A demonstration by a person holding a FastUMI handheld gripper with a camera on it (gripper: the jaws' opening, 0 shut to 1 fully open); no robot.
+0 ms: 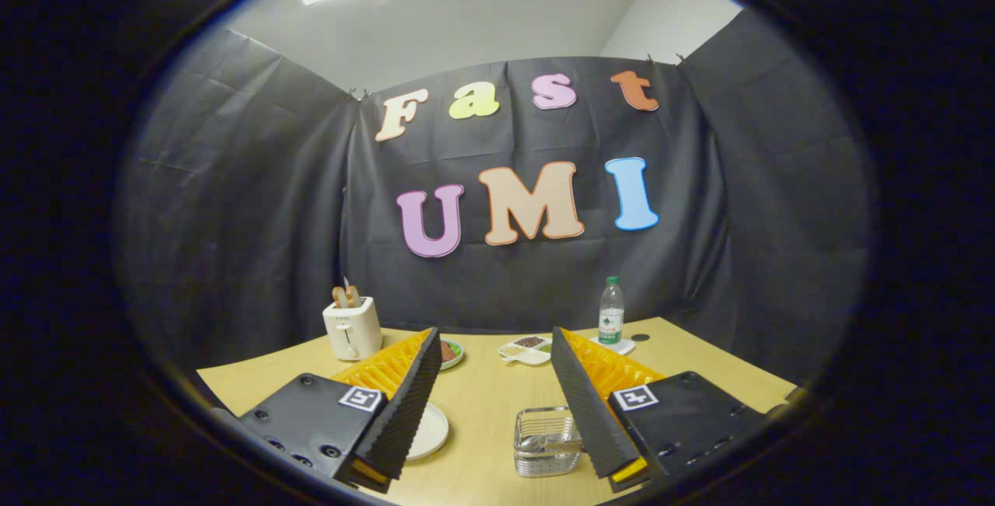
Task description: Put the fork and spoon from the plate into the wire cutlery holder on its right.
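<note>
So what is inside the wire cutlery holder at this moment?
Some shiny metal cutlery lies in the wire cutlery holder; I cannot tell which pieces. The open gripper's right finger covers the holder's right side, and the left finger hides much of the plate.

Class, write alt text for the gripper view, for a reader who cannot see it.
The gripper hangs open above a wooden table, its fingers holding nothing. A wire cutlery holder with metal cutlery inside sits by one finger, a white plate by the other. Beyond stand a toaster, small dishes and a water bottle.
</note>
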